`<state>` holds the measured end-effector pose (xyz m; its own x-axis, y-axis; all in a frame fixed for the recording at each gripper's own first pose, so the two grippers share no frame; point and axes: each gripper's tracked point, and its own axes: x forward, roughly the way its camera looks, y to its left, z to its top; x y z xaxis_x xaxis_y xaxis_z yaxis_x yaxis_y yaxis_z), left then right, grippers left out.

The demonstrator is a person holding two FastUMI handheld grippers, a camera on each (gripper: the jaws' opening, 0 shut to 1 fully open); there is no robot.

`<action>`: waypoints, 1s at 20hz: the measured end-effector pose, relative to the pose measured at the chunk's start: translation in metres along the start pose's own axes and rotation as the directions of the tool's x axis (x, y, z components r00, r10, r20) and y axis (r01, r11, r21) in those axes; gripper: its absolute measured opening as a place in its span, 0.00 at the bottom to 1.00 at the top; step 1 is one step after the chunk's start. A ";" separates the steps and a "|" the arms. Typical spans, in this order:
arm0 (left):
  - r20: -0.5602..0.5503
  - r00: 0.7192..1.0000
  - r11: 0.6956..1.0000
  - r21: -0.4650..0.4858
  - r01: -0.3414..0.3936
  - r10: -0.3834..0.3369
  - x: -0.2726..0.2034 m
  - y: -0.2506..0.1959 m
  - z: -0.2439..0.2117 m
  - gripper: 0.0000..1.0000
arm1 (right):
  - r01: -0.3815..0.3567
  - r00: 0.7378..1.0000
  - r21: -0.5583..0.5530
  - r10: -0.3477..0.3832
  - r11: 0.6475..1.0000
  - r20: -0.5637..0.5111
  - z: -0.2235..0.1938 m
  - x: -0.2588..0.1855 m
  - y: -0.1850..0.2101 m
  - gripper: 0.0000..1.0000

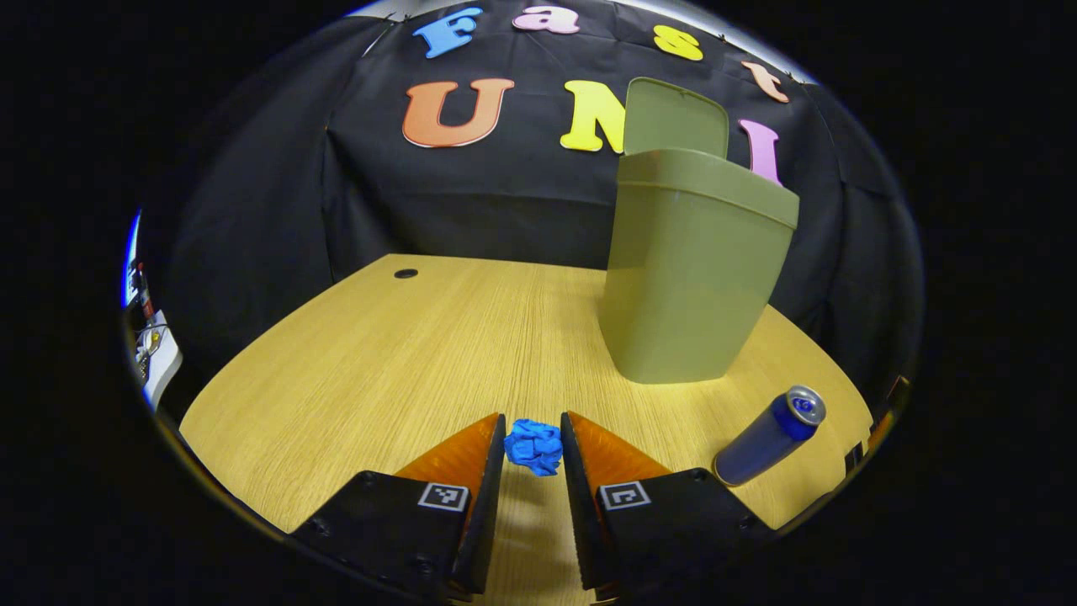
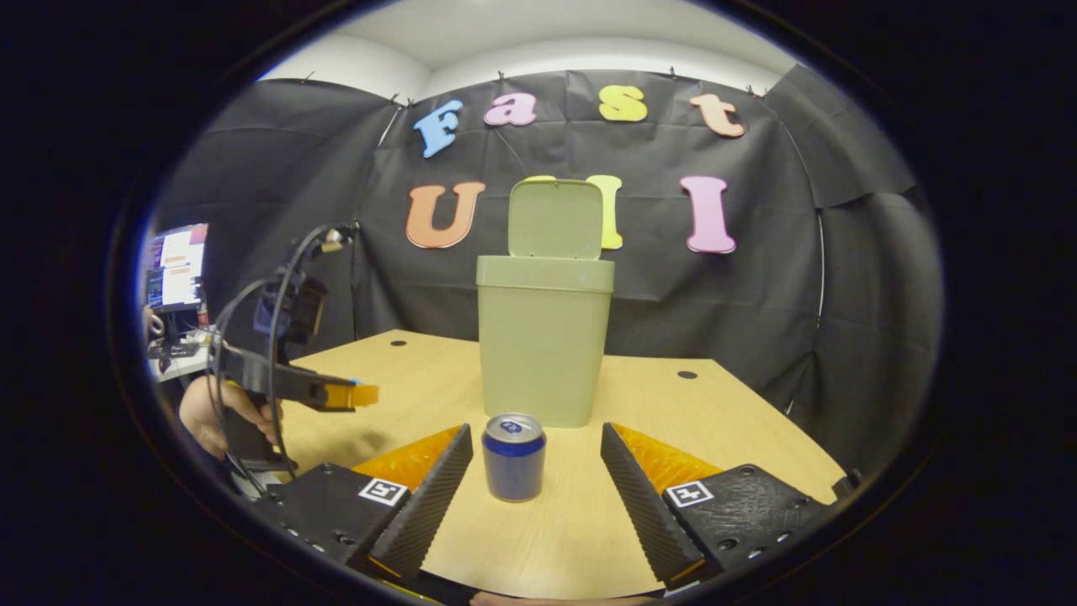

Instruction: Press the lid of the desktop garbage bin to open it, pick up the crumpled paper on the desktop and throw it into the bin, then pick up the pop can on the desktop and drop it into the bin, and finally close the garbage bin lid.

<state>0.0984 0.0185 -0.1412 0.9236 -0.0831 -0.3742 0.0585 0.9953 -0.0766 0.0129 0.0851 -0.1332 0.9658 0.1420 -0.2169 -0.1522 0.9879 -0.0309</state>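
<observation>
- Left gripper (image 1: 533, 429) low at the bottom centre of the left gripper view, fingers drawn close around the crumpled paper (image 1: 534, 446), a blue wad sitting between the tips; whether both press on it, cannot tell
- In the right gripper view that same gripper hangs at the left edge above the wooden surface (image 2: 690, 421), a hand (image 2: 220, 417) behind it
- Garbage bin (image 2: 544, 345) stands upright in the middle of the frame, its lid (image 2: 556, 218) tipped up and open
- Pop can (image 2: 514, 455) upright on the surface, just in front of the bin
- Right gripper (image 2: 537, 446) at the bottom, fingers spread wide either side of the can, touching nothing
</observation>
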 end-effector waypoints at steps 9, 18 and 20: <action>0.233 0.972 0.996 0.091 -0.006 -0.015 -0.068 -0.020 0.059 0.42 | 0.020 0.993 0.051 -0.014 0.999 -0.121 -0.066 0.037 0.011 0.96; 0.267 0.964 0.995 0.101 -0.015 -0.013 -0.079 -0.021 0.065 0.42 | 0.061 0.983 0.042 -0.053 0.997 -0.178 -0.076 0.093 0.016 0.95; 0.266 0.964 0.995 0.102 -0.017 -0.011 -0.078 -0.019 0.066 0.42 | 0.072 0.979 0.031 -0.064 0.997 -0.192 -0.081 0.105 0.015 0.96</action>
<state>0.0497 0.0091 -0.0495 0.9904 -0.0781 -0.1136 0.0814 0.9964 0.0241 0.0950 0.1101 -0.2351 0.9153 0.0634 -0.3978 -0.0763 0.9970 -0.0165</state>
